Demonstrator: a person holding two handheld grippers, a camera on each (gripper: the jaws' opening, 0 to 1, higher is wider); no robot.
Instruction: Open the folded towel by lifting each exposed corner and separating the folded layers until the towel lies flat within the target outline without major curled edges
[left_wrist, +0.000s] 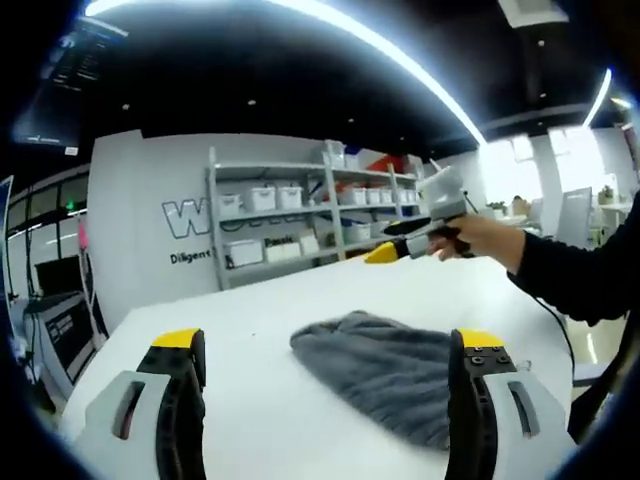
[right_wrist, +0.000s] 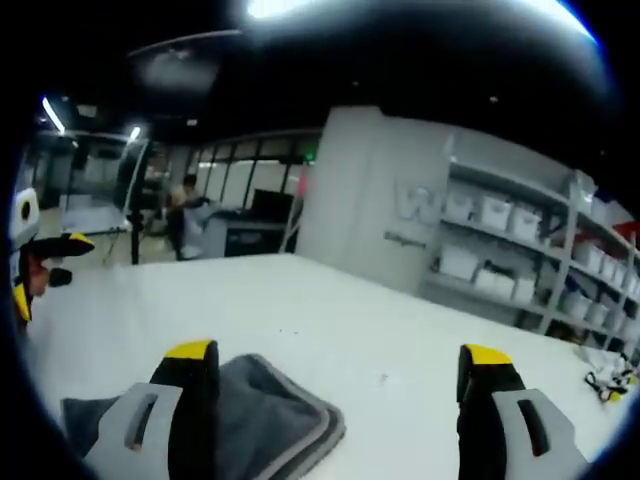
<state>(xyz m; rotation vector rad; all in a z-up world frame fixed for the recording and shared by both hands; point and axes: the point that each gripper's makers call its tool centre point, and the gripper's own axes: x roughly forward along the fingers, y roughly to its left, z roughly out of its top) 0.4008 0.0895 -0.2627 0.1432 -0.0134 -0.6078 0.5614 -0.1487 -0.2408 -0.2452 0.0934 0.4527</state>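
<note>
A grey folded towel (left_wrist: 385, 375) lies on the white table (left_wrist: 250, 300), just beyond my left gripper (left_wrist: 330, 345), whose jaws stand wide apart above the table with nothing between them. The towel reaches under its right jaw. Farther back, a hand (left_wrist: 490, 240) holds my right gripper (left_wrist: 388, 252) above the table's far side. In the right gripper view the towel (right_wrist: 275, 415) shows stacked layers at its edge and sits low at the left, partly behind the left jaw. My right gripper (right_wrist: 338, 352) is open and empty. The left gripper (right_wrist: 45, 272) peeks in at the left edge.
Metal shelves (left_wrist: 300, 215) with white bins line the far wall, and the shelves (right_wrist: 520, 250) also appear past the table (right_wrist: 320, 300). A person (right_wrist: 190, 215) stands far off by desks. A small tangle of cable (right_wrist: 610, 380) lies at the table's right.
</note>
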